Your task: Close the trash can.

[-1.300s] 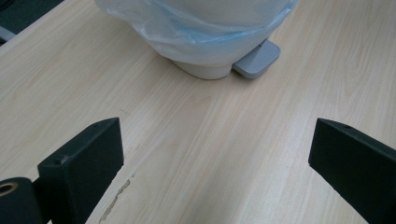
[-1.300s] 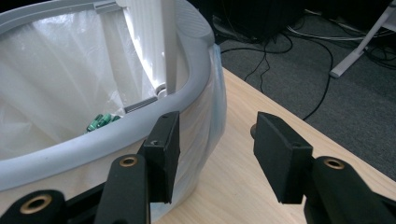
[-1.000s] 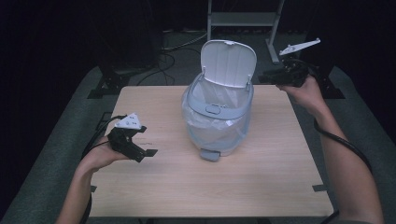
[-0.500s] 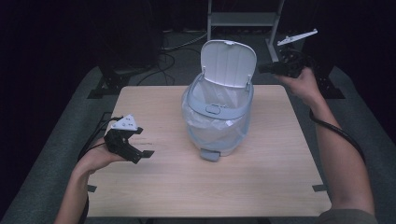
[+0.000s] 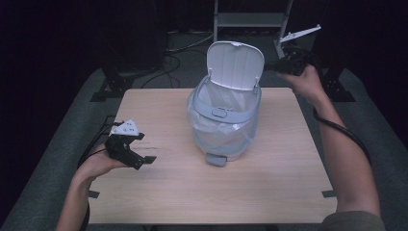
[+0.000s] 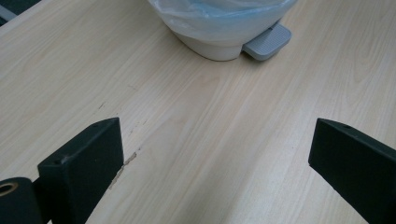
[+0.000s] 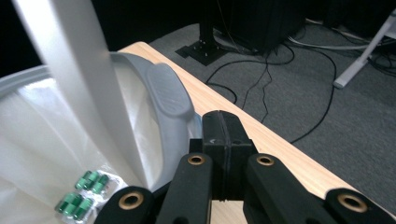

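Pale wood table with a lidded pedal bin at its middle, one gripper at each side

Matte black, blocky jaws of the left gripper stand wide apart just above the grained tabletop, left of the rounded white plastic bin with its crinkly clear liner, flat grey pedal and upright ribbed lid; a blister pack of green capsules lies inside; the right gripper, jaws pressed together on nothing, hangs beside the lid's right edge

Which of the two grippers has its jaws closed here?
The right gripper, held behind the bin by its raised lid: its jaws are pressed together. The left gripper, over the table, has jaws spread wide.
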{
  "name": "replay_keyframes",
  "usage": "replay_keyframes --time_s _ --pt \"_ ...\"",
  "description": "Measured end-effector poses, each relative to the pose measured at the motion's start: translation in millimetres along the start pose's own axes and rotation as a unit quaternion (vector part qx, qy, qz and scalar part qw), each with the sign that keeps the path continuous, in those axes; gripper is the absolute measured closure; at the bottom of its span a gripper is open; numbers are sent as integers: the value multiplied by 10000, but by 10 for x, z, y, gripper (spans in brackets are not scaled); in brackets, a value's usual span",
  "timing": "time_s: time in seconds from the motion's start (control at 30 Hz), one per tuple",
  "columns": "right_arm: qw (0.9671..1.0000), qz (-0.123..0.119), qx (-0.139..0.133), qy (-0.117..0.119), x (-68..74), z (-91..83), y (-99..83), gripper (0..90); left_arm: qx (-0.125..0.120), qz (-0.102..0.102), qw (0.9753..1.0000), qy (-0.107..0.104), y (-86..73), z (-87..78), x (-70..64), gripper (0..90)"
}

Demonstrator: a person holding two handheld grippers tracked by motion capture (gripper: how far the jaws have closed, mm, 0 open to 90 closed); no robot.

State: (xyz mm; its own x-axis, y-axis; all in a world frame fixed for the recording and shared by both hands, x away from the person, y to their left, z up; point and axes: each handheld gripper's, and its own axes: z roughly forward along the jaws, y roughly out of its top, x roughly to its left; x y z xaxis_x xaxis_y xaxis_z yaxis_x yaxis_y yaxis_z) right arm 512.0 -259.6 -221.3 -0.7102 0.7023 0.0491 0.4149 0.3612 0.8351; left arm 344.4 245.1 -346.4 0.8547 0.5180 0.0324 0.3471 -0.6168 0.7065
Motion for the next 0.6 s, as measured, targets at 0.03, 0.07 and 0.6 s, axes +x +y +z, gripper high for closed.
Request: replay_keyframes --time_s 0.03,0.07,0.6 --pt "10000 -18 -9 22 11 -1 11 897 -16 -6 10000 -11 -3 -1 1 22" --pt "10000 -23 -8 39 25 1 23 898 -19 -10 10000 -15 -5 -1 2 22" --pt "9989 -166 -109 416 203 18 105 898 -3 -35 10000 -55 -47 -9 -8 23"
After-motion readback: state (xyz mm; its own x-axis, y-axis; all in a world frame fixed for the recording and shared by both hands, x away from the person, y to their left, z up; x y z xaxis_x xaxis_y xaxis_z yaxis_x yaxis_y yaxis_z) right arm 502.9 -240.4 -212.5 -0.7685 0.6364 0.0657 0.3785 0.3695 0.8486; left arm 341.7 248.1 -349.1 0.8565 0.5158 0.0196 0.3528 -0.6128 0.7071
